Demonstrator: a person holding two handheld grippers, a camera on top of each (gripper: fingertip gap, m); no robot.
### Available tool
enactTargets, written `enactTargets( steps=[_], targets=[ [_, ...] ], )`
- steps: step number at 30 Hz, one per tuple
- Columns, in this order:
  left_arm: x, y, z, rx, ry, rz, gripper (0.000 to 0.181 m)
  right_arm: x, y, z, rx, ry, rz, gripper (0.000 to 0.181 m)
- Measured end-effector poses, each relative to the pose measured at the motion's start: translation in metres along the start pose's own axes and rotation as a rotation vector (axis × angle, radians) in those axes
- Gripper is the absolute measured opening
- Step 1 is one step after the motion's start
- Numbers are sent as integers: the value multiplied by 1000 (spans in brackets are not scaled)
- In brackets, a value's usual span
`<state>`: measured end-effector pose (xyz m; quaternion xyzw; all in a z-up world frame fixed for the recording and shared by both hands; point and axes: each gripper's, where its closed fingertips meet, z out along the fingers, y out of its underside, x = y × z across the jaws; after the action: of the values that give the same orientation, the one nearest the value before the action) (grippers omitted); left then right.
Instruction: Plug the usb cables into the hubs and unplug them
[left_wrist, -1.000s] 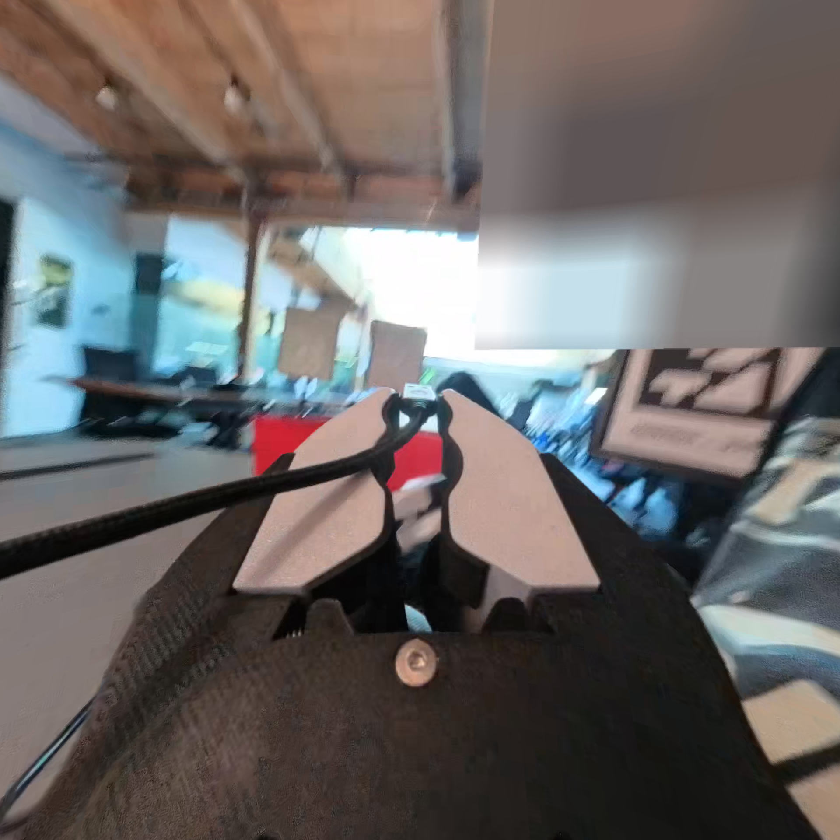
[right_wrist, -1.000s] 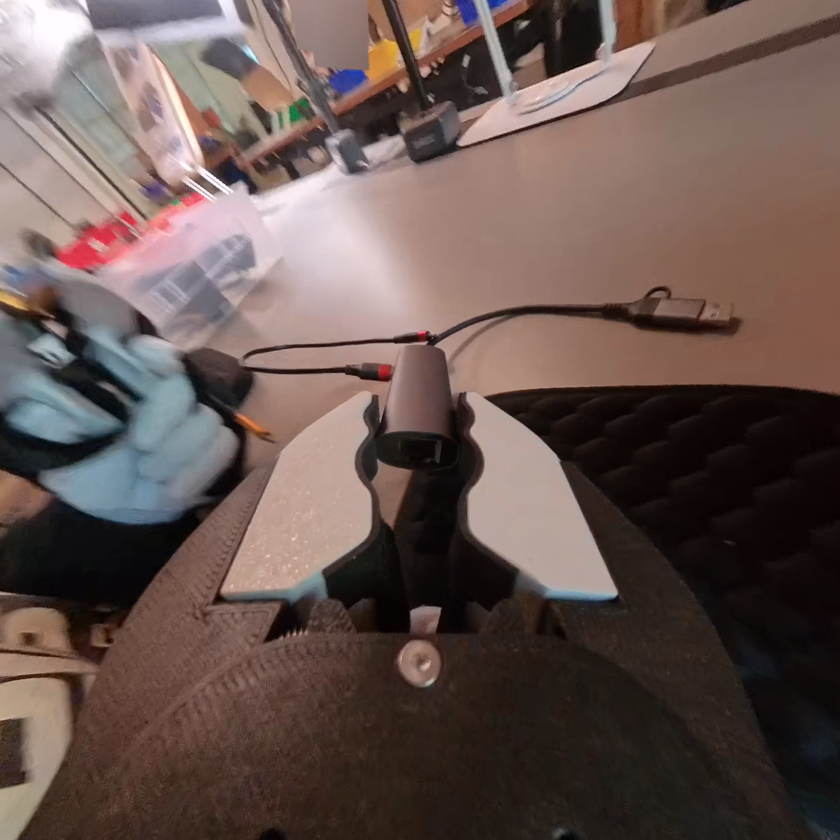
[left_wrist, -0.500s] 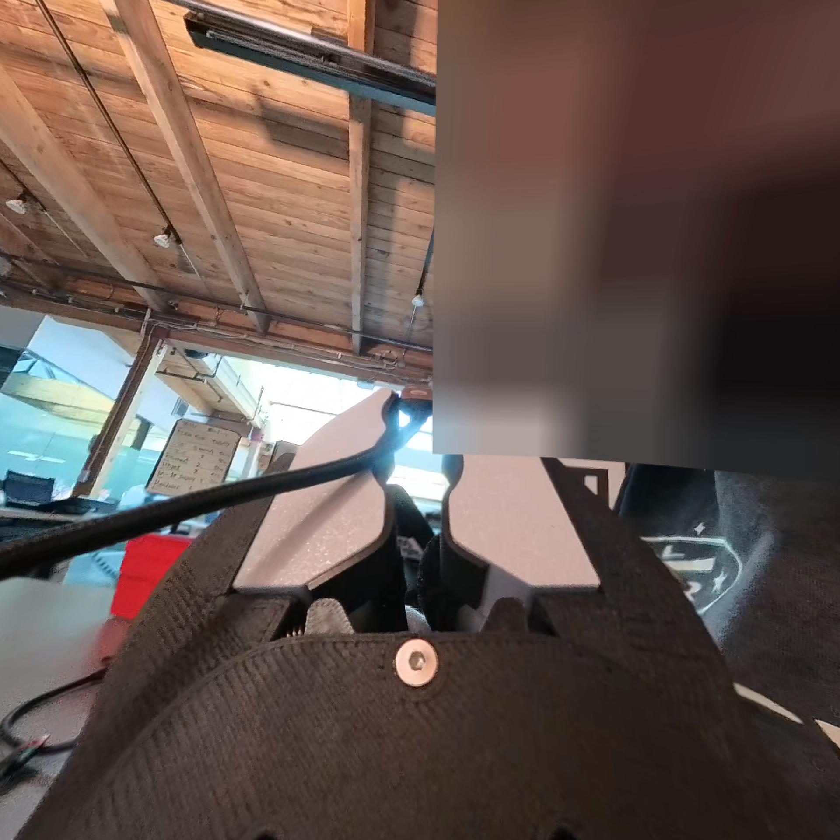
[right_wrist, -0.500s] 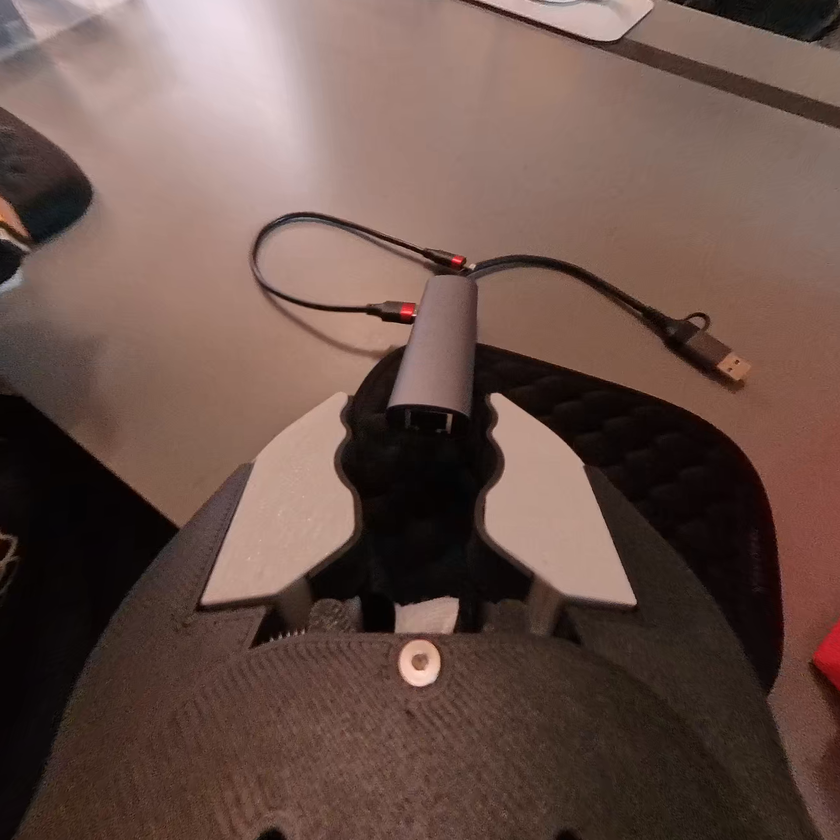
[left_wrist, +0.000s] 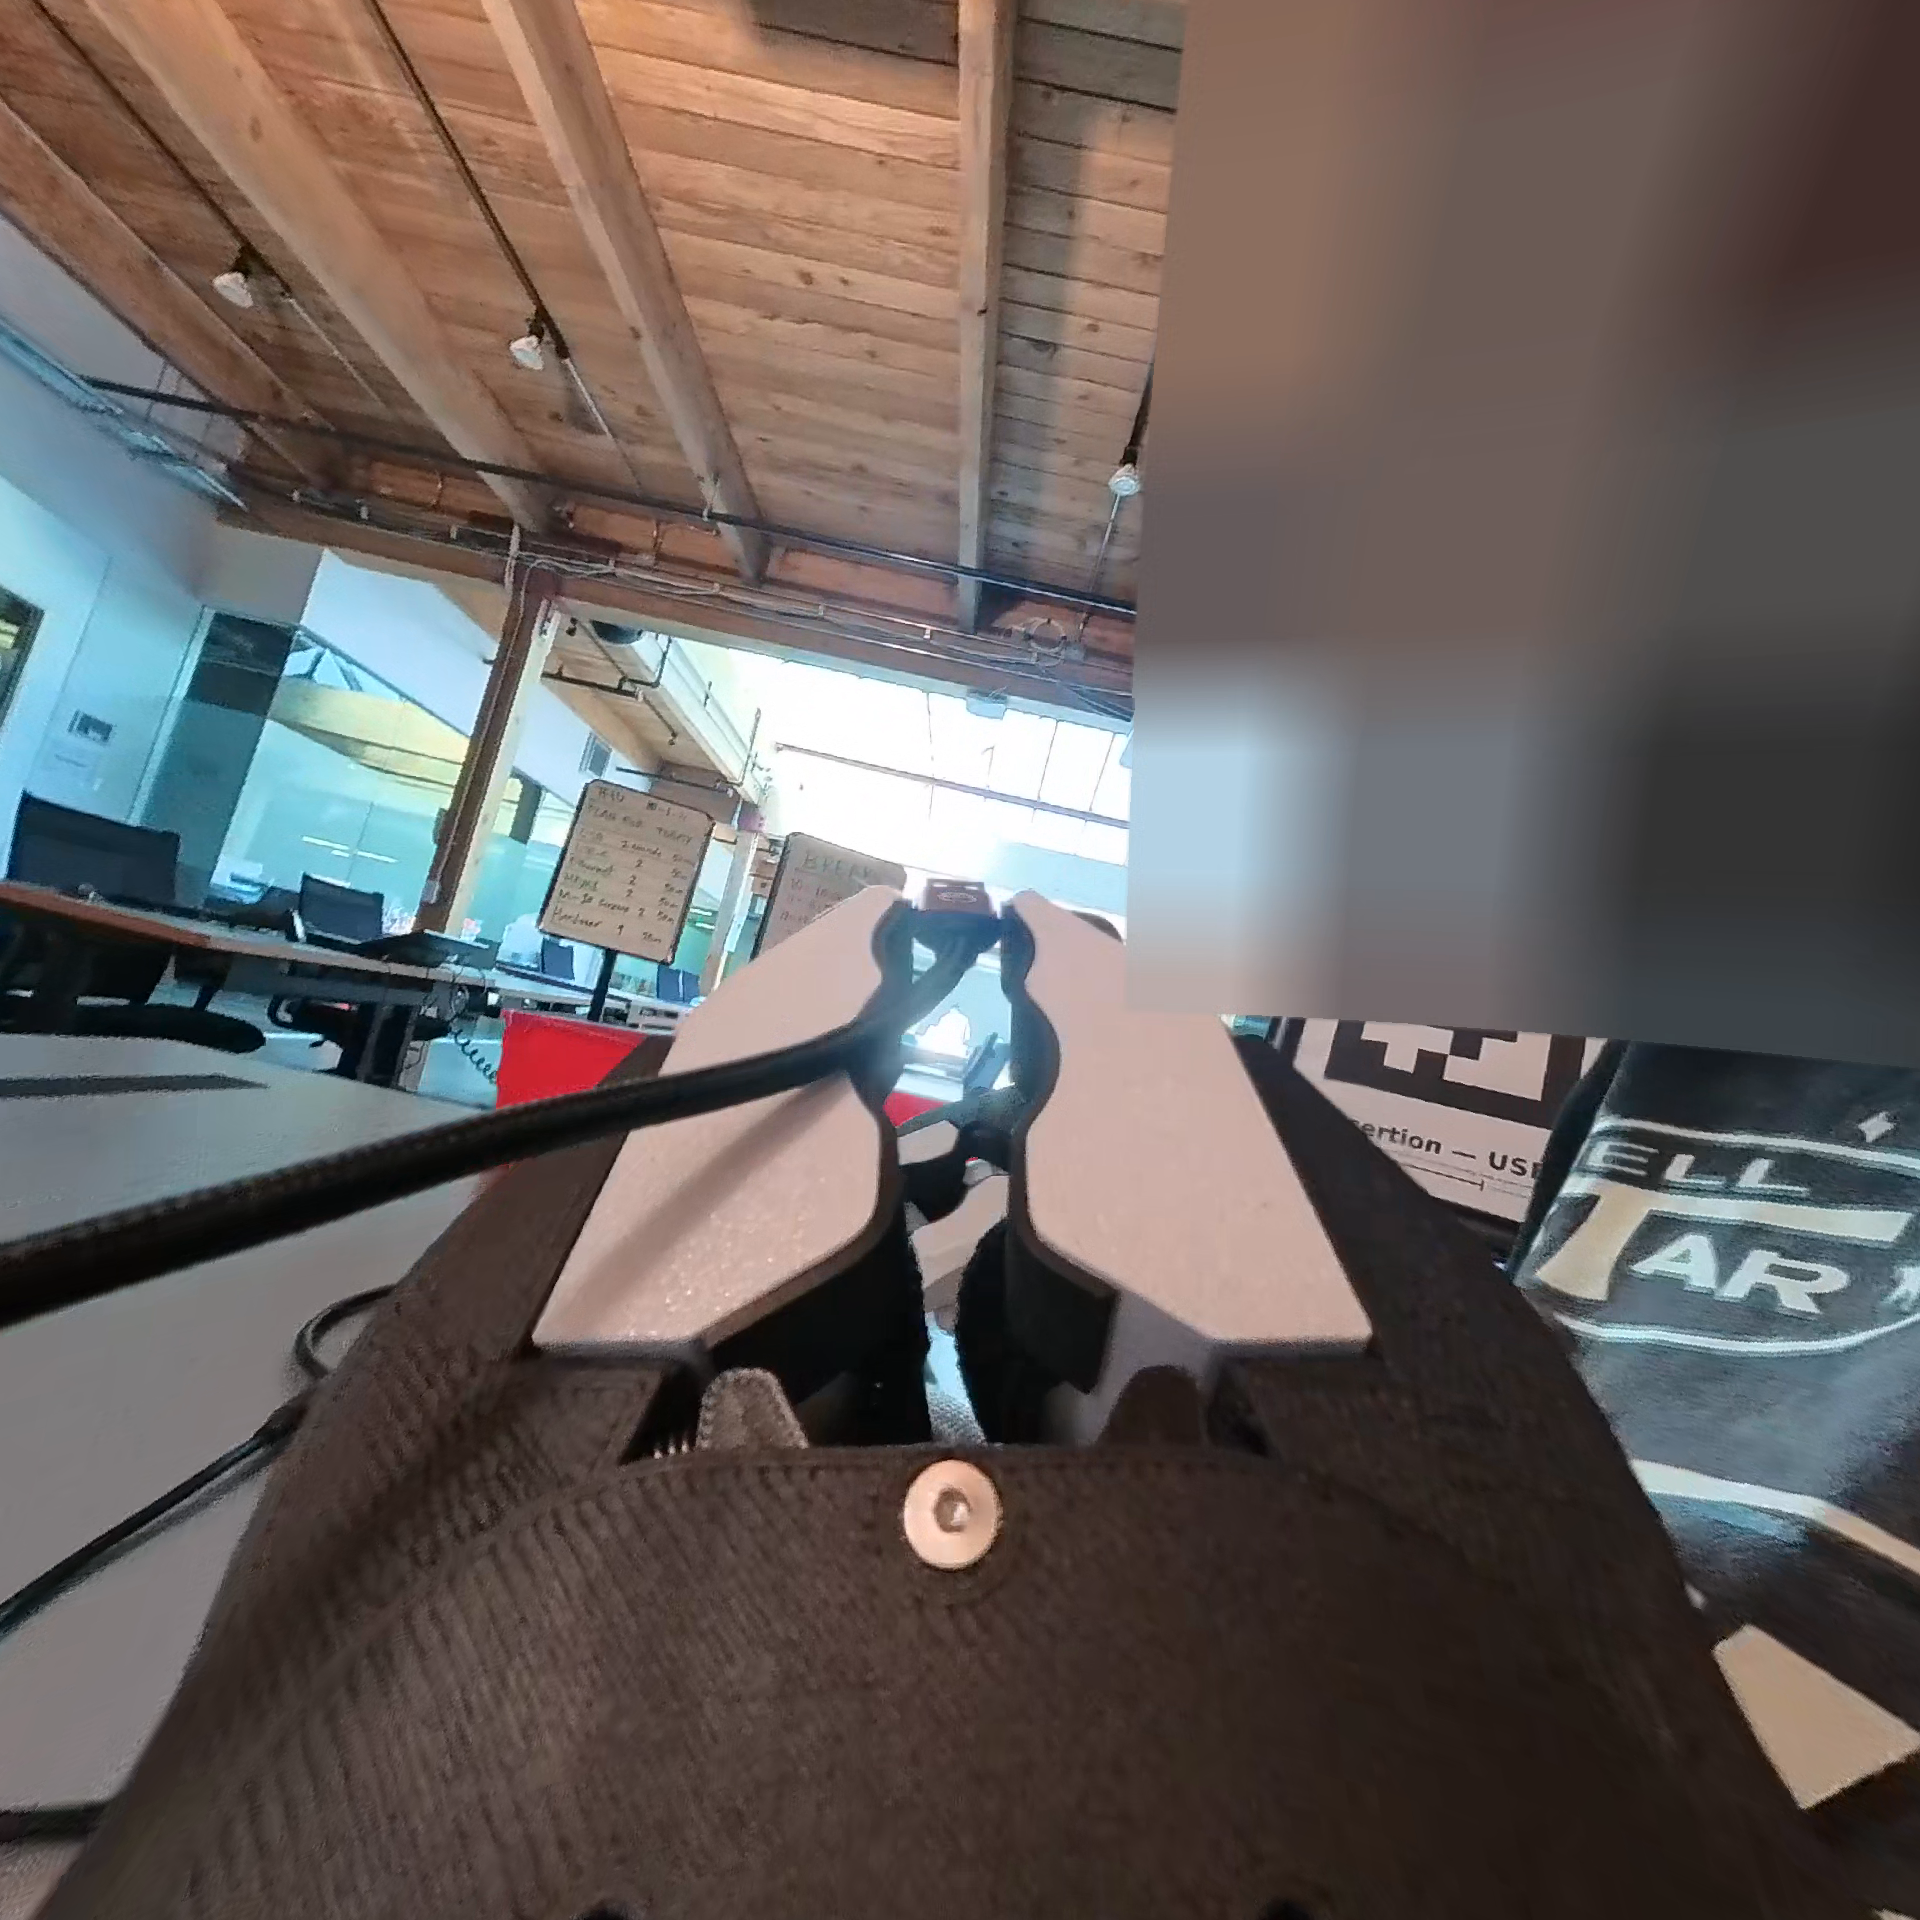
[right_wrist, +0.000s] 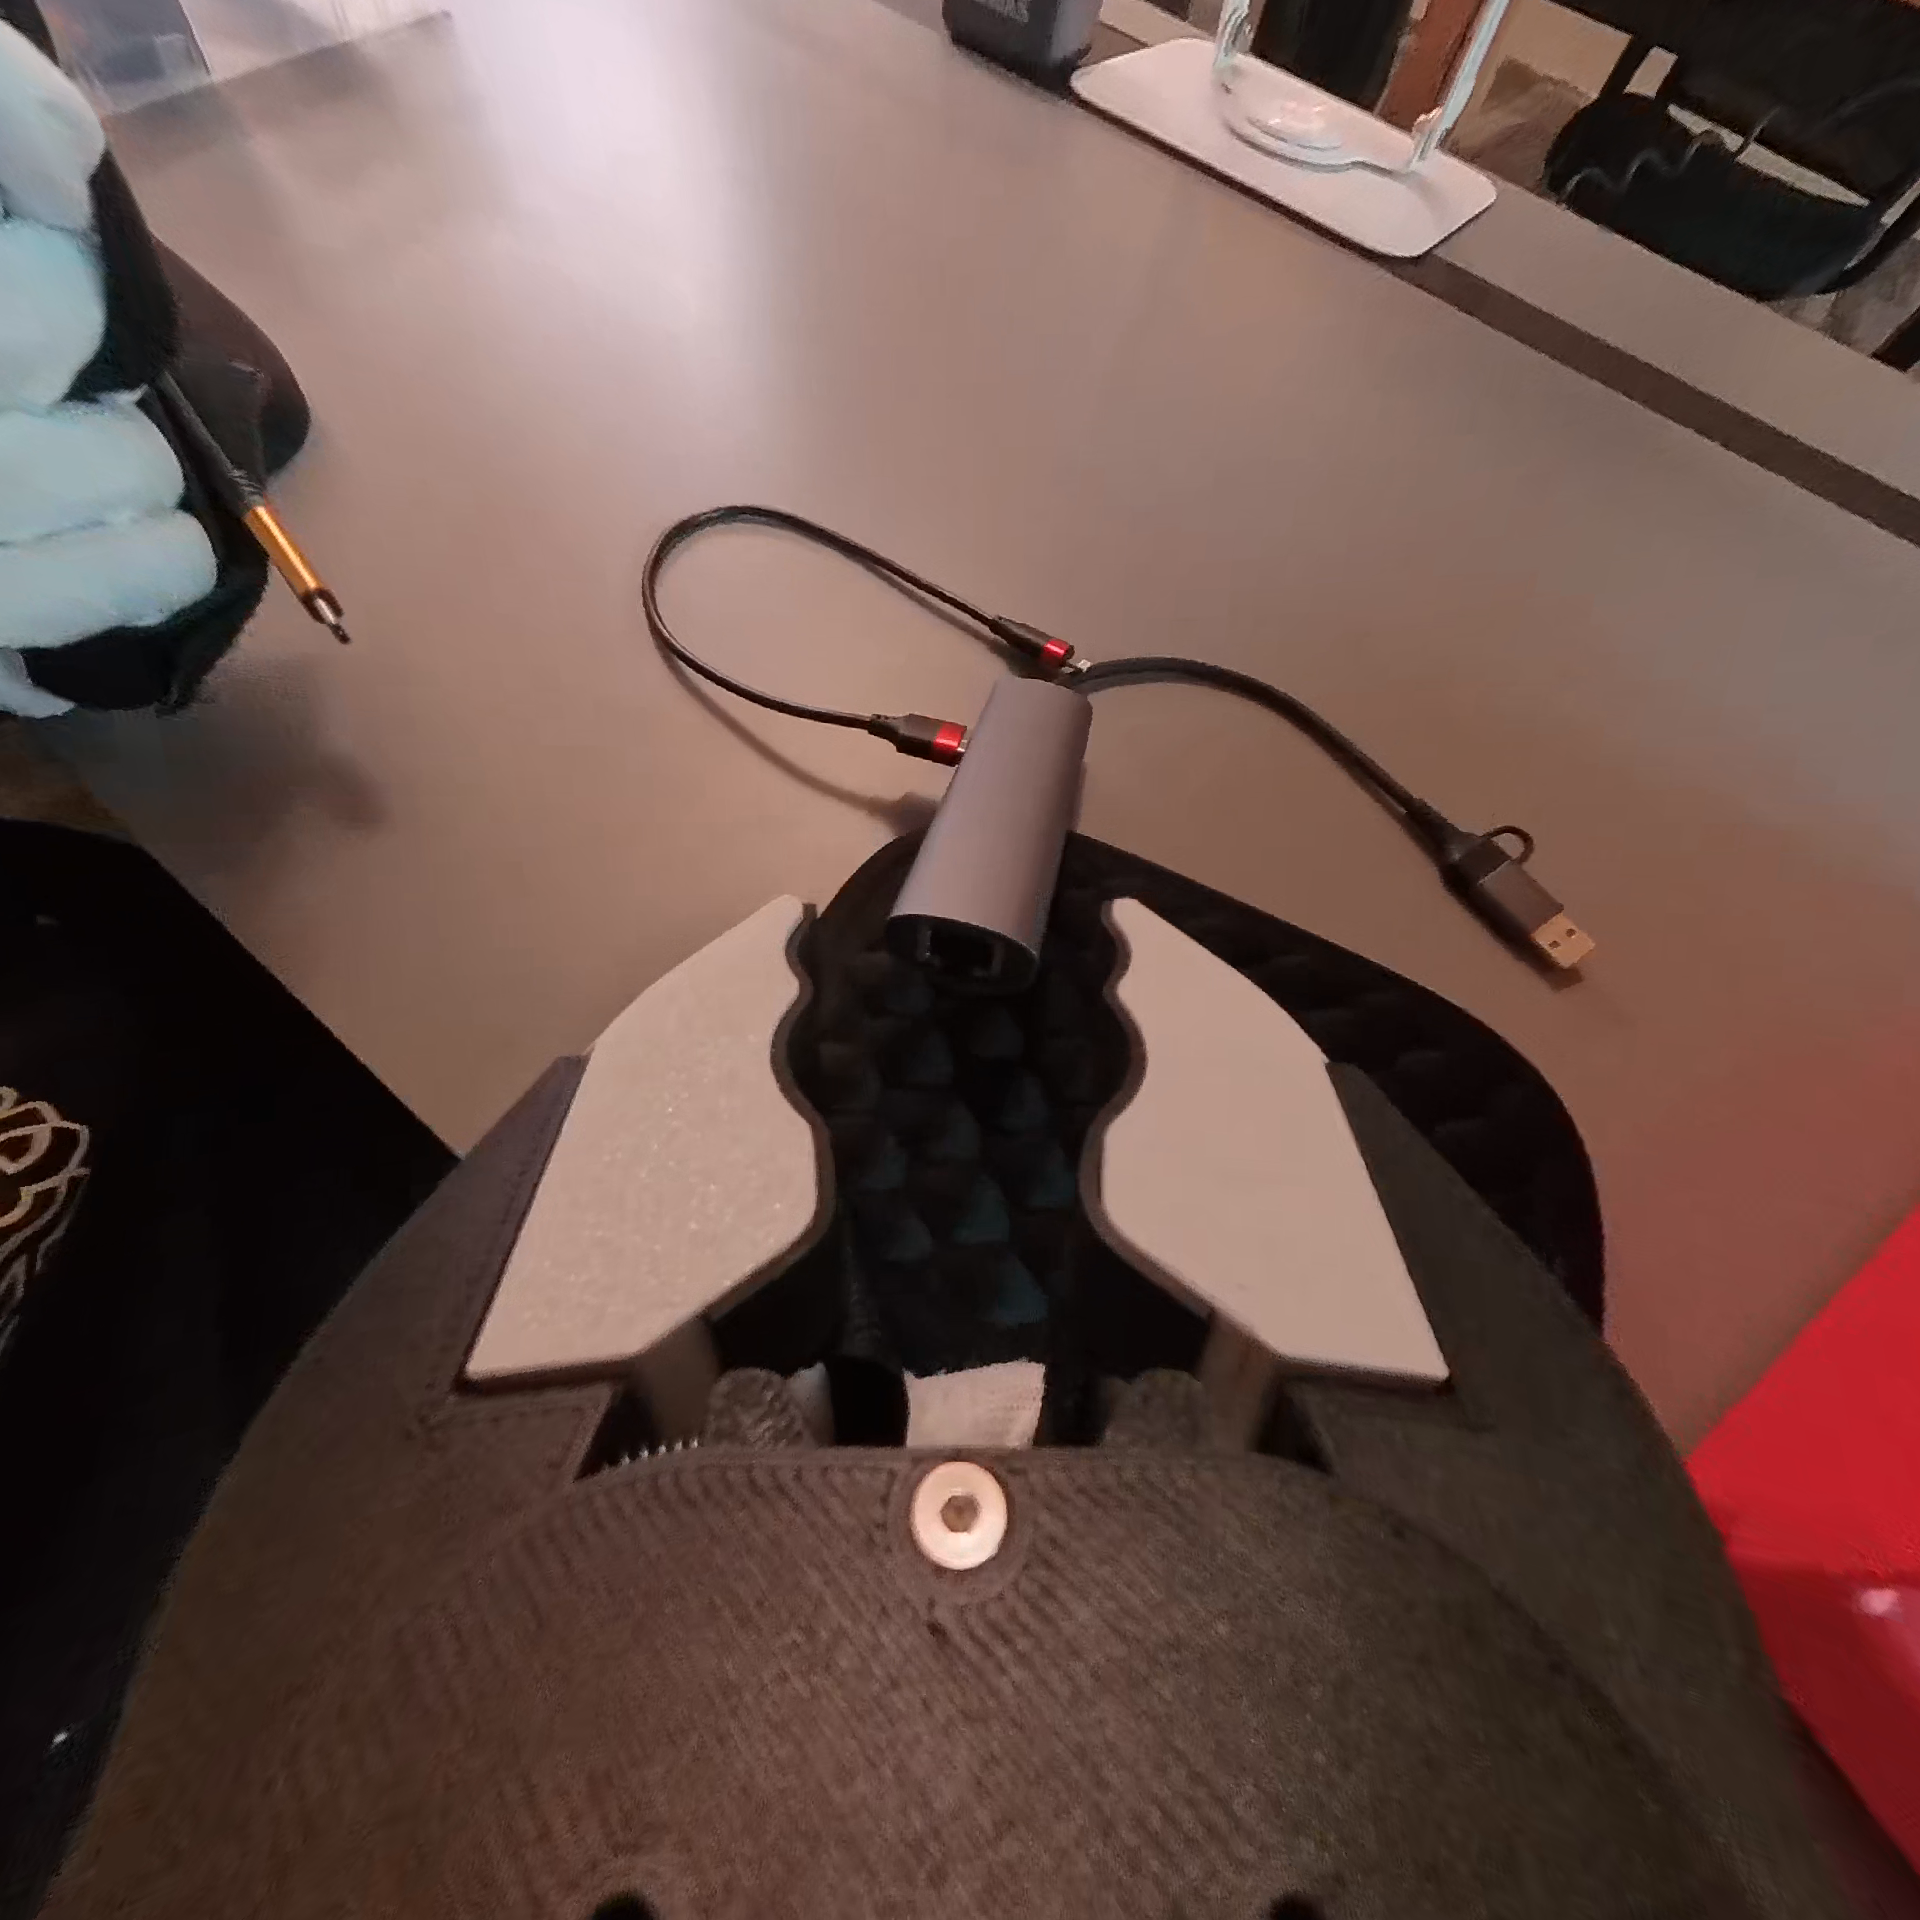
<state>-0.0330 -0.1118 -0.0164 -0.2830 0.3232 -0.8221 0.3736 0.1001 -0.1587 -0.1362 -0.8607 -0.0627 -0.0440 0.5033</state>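
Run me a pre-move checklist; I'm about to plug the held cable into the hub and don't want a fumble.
1. Left tool shut on USB plug: ok.
2. Right tool gripping grey hub: not ok, it is open, with its fingers on either side of the hub's near end.
3. Hub lying partly on black pad: ok.
4. Plug aimed at hub: not ok, the left wrist view faces the room.
5. Free matching port: cannot tell.

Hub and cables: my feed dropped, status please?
Left gripper shut on braided cable plug, raised off table. Right gripper open, grey hub lying loose ahead of it. Red-tipped cable at hub's side.
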Motion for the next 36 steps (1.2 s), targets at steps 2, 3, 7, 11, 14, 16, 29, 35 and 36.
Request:
enactTargets(
  steps=[2, 3, 7, 11, 14, 16, 29, 35, 36],
  targets=[
    [-5, 4, -1, -13, -25, -8, 15, -1, 4, 5, -12, -4, 12, 50],
    [-7, 5, -1, -23, -36, -8, 15, -1, 5, 7, -18, -1, 14, 49],
    [-8, 12, -1, -60, -51, 13, 15, 1, 6, 16, -57, 24, -14, 49],
    [-9, 12, -3, -62, -36, -1, 15, 2, 2, 21, -71, 41, -55, 50],
    [-6, 9, -4, -50, 0, -28, 15, -4, -17, 15, 5, 19, -109, 51],
    [-6, 9, -5, -51, 11, -39, 15, -11, -35, 8, 92, -7, -137, 50],
    [5, 26, 0, -152, 107, -99, 15, -99, -109, -34, 582, -277, -831, 21],
    [13, 36, 3, -213, 163, -127, 15, -109, -114, -24, 554, -317, -1038, 20],
    [14, 37, 3, -221, 166, -129, 15, -109, -113, -22, 545, -325, -1052, 12]
  ],
)
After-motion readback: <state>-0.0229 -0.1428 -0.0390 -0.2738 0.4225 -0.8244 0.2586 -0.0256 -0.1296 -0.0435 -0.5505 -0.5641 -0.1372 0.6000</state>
